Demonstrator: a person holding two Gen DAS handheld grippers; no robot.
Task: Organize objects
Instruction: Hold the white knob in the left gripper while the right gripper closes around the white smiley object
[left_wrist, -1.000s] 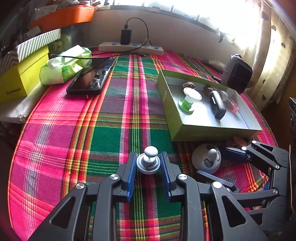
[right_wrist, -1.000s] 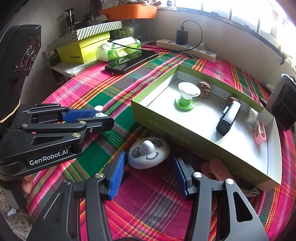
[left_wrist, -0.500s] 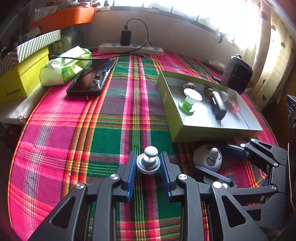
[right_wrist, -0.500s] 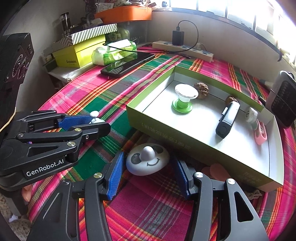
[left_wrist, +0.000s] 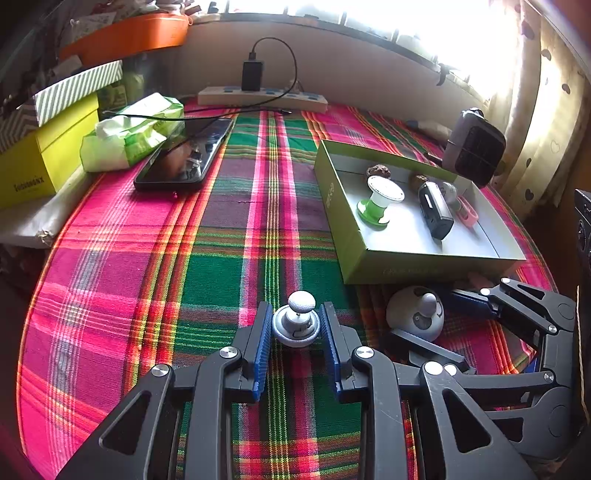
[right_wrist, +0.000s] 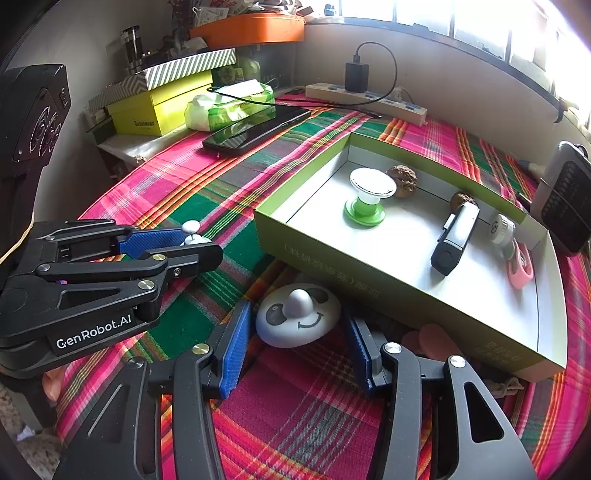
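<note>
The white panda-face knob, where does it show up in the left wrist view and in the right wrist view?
Left wrist view: the panda-face knob lies lower right, on the plaid cloth in front of the green box, between the right gripper fingers.
Right wrist view: it lies low at centre, between the closing blue pads, which do not yet press it.
Shared landmark: the green box, its near wall just behind the knob.

woven plaid cloth; matt cardboard box; glossy phone; smooth plastic panda knob.
</note>
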